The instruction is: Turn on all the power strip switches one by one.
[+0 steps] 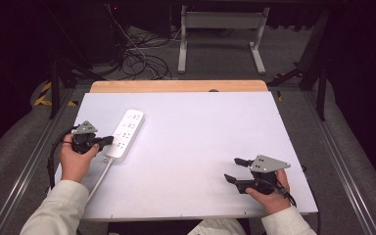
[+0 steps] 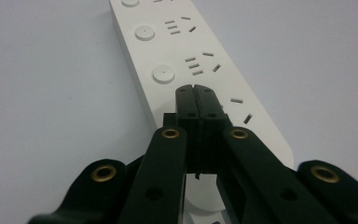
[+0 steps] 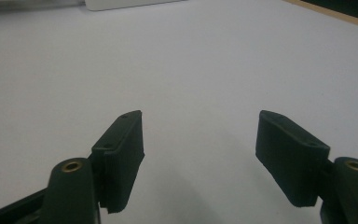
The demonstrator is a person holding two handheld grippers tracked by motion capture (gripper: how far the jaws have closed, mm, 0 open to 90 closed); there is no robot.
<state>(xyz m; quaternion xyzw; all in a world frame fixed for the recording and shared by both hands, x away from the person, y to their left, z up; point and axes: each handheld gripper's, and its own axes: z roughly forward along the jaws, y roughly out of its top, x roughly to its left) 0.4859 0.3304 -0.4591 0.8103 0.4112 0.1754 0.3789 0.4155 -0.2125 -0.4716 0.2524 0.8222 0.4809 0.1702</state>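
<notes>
High view, white power strip (image 1: 125, 133) lying at the left of the white table (image 1: 200, 147), left gripper (image 1: 106, 141) hovering at its near end, left gripper view, jaws pressing together over the strip's sockets, right gripper view, right gripper (image 3: 199, 156) resting spread wide over bare table.

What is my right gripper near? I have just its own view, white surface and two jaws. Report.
Observer: In the high view the right gripper sits at the near right of the white table, jaws apart with nothing between them.
Operator: Give me the left one.
Observer: The left gripper has its jaws shut, tips over the near end of a white power strip.
Operator: Say how the strip lies.
Observer: It lies flat on the table's left half, and its cable runs toward the near edge.
</notes>
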